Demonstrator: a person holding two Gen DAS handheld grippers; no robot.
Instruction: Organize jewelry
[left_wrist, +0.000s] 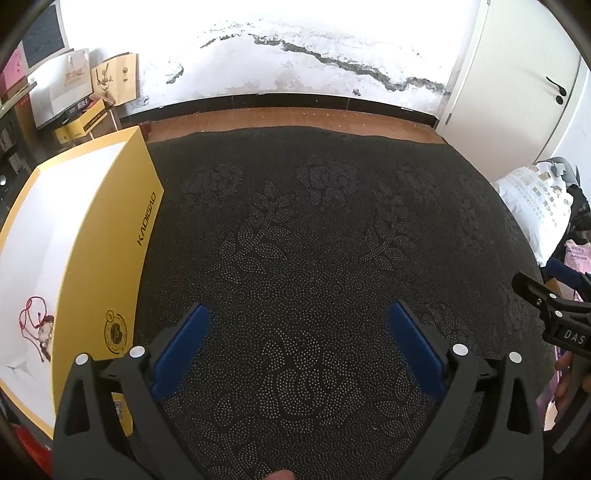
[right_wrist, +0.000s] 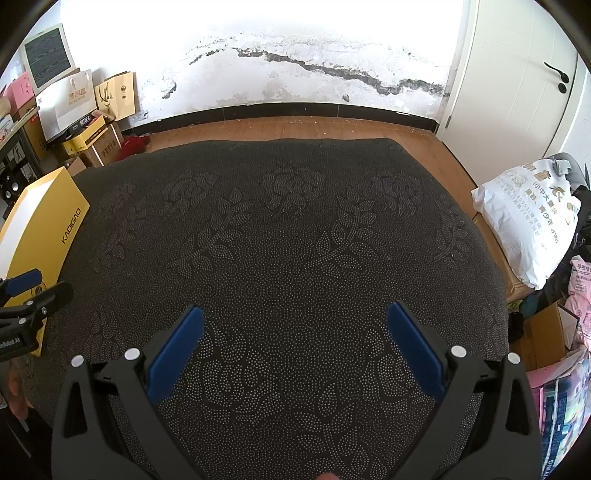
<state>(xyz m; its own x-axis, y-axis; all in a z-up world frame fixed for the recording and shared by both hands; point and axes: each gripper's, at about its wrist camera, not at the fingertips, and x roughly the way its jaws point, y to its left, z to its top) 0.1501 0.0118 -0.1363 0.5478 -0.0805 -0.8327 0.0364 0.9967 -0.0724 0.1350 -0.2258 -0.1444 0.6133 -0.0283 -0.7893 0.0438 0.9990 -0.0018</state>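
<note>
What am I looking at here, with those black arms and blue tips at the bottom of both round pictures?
Those are two hand-held grabbers, one in each of a person's hands, each with a small wide-angle camera looking out along its blue-padded jaws. One picture comes from the left gripper, the other from the right gripper. Both have their jaws wide apart and hold nothing.

Below them lies a dark cloth with a dotted flower pattern. At its left edge stands an open yellow box with a white inside, where a red cord necklace lies. That appears to be the jewelry being tidied.

Each camera also catches the other grabber at the side of its picture. Behind are a cracked white wall, a door and some bags.
</note>
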